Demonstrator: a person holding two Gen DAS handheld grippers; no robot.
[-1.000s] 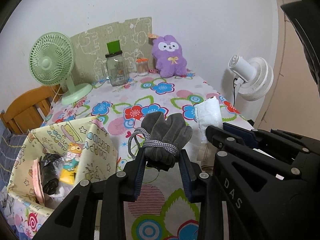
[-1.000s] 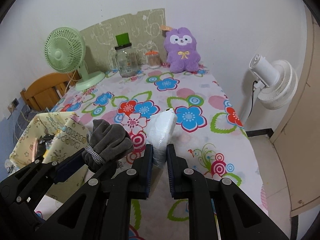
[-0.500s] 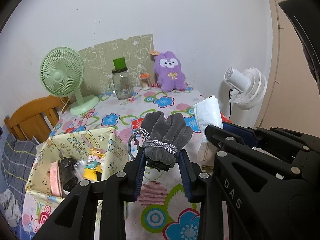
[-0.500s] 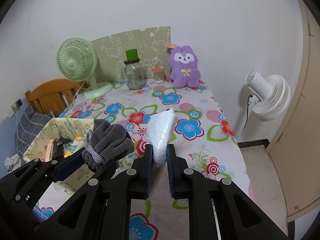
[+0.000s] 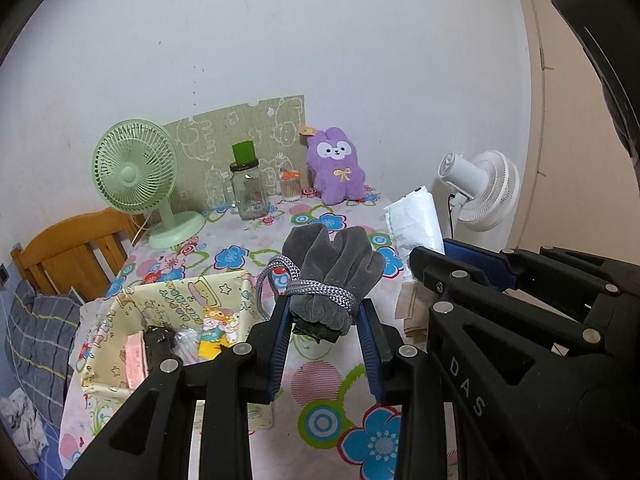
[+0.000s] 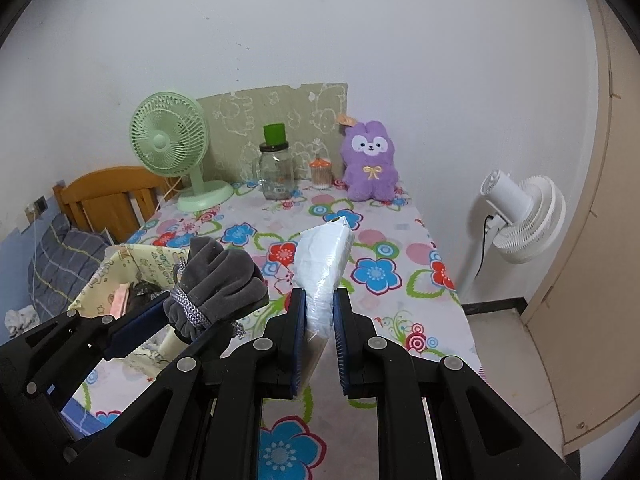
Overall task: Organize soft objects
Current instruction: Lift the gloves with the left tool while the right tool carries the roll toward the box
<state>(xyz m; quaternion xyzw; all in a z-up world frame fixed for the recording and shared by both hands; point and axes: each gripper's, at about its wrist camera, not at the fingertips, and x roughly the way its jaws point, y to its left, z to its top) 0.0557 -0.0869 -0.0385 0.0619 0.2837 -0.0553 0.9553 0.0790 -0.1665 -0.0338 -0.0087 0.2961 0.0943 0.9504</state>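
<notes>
My left gripper [image 5: 323,322] is shut on a pair of grey gloves [image 5: 334,270] tied with a grey cord, held in the air above the flowered table [image 5: 320,424]. Those gloves [image 6: 224,280] also show at the left of the right wrist view. My right gripper [image 6: 319,312] is shut on a white plastic-wrapped soft pack [image 6: 322,264], lifted off the table; the same pack [image 5: 414,220] appears right of the gloves. A yellow cartoon-print fabric basket [image 5: 236,292] stands below left of the gloves and holds several small items.
At the table's far end stand a green desk fan [image 5: 136,176], a glass jar with a green lid [image 5: 248,192], a small container [image 5: 290,186] and a purple plush rabbit [image 5: 338,172]. A wooden chair [image 5: 68,252] is at left, a white floor fan [image 6: 520,216] at right.
Both grippers have risen and drawn back from the table with their loads still held. The table and basket now sit lower and farther off in both views.
</notes>
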